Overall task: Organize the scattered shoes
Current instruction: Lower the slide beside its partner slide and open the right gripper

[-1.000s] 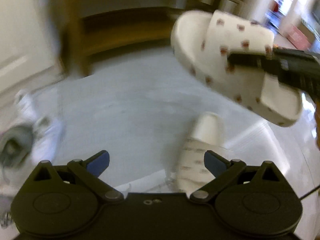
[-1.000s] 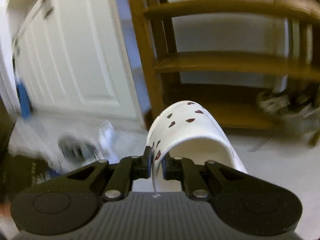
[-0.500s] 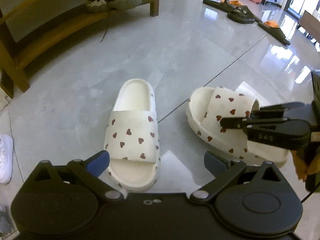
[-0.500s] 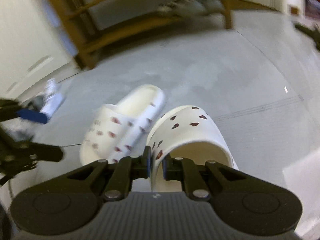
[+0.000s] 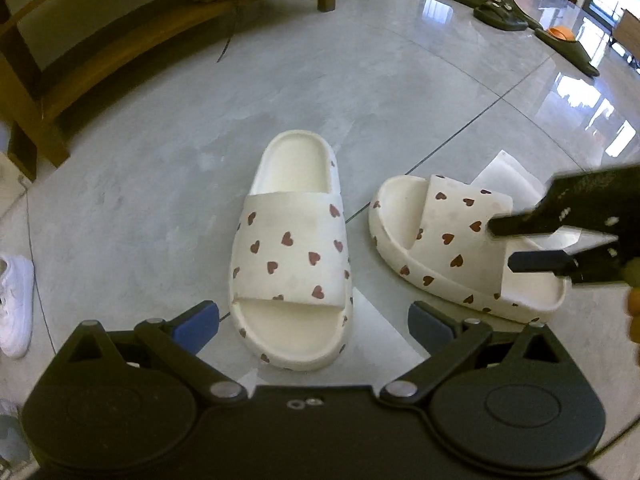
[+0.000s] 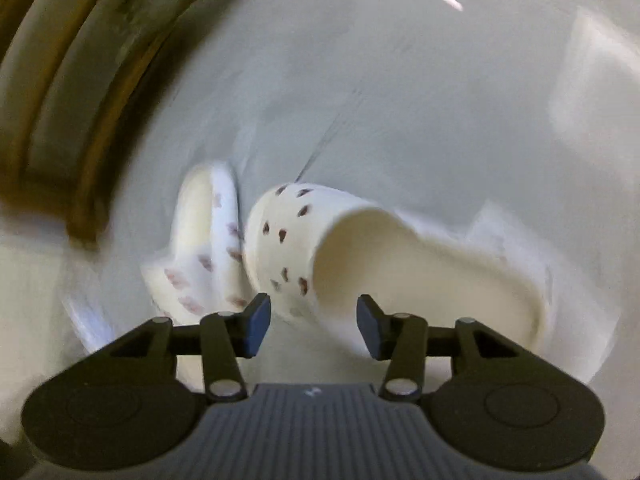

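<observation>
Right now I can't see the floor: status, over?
Both grippers open: left, right. Heart slippers side by side on floor, apart. Nothing between them.

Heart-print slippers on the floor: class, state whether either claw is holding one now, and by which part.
Nothing is held. The right claw is open, its fingers either side of the strap of the right-hand slipper. The left claw is open and empty.

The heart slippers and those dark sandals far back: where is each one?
Left heart slipper (image 5: 294,252), left wrist view, on its strap.
Right heart slipper (image 5: 452,236), left wrist view, on its strap.
Dark sandals (image 5: 496,10), left wrist view, on the nearest one's strap.
</observation>
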Motion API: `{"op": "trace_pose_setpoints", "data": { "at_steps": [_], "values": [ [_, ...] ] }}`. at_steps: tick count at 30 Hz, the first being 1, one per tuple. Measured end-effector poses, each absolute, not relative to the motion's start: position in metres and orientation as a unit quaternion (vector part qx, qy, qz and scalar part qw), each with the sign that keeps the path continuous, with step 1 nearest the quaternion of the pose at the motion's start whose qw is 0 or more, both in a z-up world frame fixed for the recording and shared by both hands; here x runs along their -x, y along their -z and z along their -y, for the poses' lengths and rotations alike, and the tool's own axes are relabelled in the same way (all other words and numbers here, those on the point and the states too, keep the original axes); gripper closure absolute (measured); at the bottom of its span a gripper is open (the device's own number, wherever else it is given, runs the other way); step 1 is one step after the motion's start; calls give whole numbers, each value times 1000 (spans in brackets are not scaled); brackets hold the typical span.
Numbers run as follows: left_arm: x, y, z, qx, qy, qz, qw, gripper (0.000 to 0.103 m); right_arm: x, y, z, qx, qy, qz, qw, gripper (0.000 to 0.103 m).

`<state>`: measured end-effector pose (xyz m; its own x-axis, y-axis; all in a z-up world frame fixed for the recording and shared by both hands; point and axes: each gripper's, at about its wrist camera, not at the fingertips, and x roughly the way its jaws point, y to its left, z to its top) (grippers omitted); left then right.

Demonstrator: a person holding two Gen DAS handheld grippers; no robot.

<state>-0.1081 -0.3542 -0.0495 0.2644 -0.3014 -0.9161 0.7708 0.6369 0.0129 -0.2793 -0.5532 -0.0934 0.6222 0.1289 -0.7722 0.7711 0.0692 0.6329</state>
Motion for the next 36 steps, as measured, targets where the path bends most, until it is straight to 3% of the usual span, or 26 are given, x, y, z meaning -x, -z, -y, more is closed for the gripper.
{"op": "trace_pose_setpoints", "data": {
  "at_steps": [2, 6, 11, 12, 13, 14, 15, 22, 24, 29, 36],
  "values": [
    [102, 51, 353, -230, 348, -506, 755, 1, 277, 95, 557, -654, 279, -342, 615, 50],
    [99, 49, 352, -231, 345, -501, 759, 1, 254, 99, 571, -588, 338, -384, 627, 48],
    [95, 48, 352, -227, 345, -499, 762, 1, 245, 108, 579, -620, 332, -376, 603, 50],
    [93, 49, 353, -226, 344, -502, 760, 1, 243, 108, 580, -624, 330, -372, 602, 51],
    [91, 50, 354, -224, 344, -505, 759, 1, 241, 108, 582, -629, 328, -368, 601, 65],
    [90, 50, 355, -223, 343, -506, 760, 1, 237, 107, 584, -620, 328, -366, 612, 69],
    [88, 49, 355, -221, 341, -508, 760, 1, 232, 106, 585, -598, 315, -375, 634, 77],
    [84, 45, 348, -211, 328, -508, 768, 1, 186, 71, 589, -358, 196, -487, 772, 80],
    [84, 44, 347, -209, 322, -511, 769, 1, 163, 47, 586, -219, 84, -547, 804, 81],
    [93, 41, 355, -213, 305, -518, 771, 1, 134, 31, 570, -53, -92, -634, 766, 85],
    [92, 34, 358, -211, 279, -506, 789, 1, 51, 55, 543, 18, -201, -676, 708, 83]
  ]
}}
